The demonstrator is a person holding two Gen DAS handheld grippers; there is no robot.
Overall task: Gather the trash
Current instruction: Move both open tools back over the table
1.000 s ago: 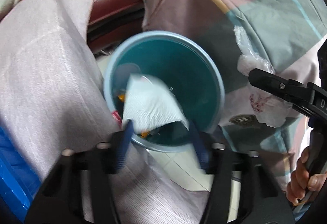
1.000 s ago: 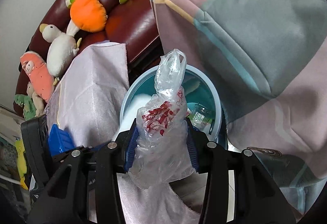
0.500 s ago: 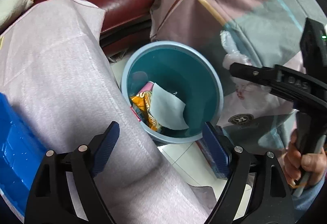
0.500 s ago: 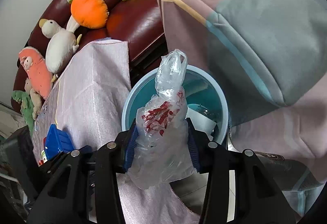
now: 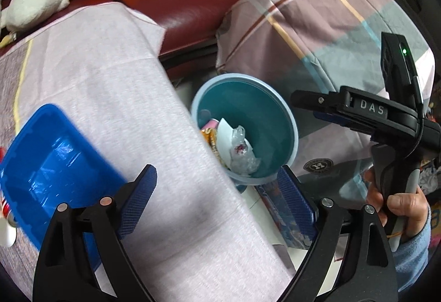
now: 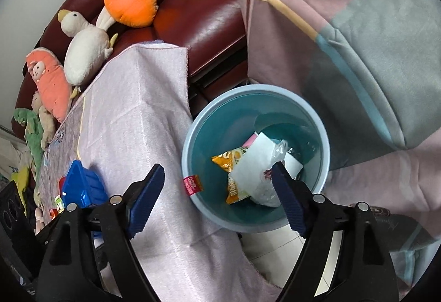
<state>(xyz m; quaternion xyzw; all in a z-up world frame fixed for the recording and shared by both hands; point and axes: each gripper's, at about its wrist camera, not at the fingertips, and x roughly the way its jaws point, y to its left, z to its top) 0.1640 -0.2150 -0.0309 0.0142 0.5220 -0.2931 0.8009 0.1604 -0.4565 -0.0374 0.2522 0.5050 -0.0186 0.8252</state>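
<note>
Left wrist view: left gripper (image 5: pixel 217 189) wide open, nothing between the pads, jaws just been opening; paper napkin (image 5: pixel 224 136) that sat between them a second ago now down inside the teal trash bin (image 5: pixel 289 120), lying on a snack wrapper (image 5: pixel 210 138). Clear plastic bag (image 5: pixel 242 153) with red print also in the bin, on top of the napkin, gone from the right gripper (image 5: pixel 308 106), seen here from the side at far right, held by a hand (image 5: pixel 399 205). Bin on the floor just right of the table (image 5: pixel 115 87) with the pale cloth. Blue plastic basket (image 5: pixel 52 161) on the table at near left, more of it in frame than before.

Right wrist view: right gripper (image 6: pixel 217 197) open and empty, jaws just been opening; bag pinched between the pads half a second ago, now dropped. Plastic bag (image 6: pixel 271 186) partly hidden behind the right pad, resting in the bin (image 6: pixel 198 125) beside the napkin (image 6: pixel 248 164) and the orange snack wrapper (image 6: pixel 228 161). Plush toys (image 6: pixel 129 1) on the red sofa at far left, not trash.

Meaning for the task: both carried pieces delivered, both grippers free. Likely next: back to the table for more trash, if any left; small items beside the basket (image 6: pixel 80 186) too small to identify.
</note>
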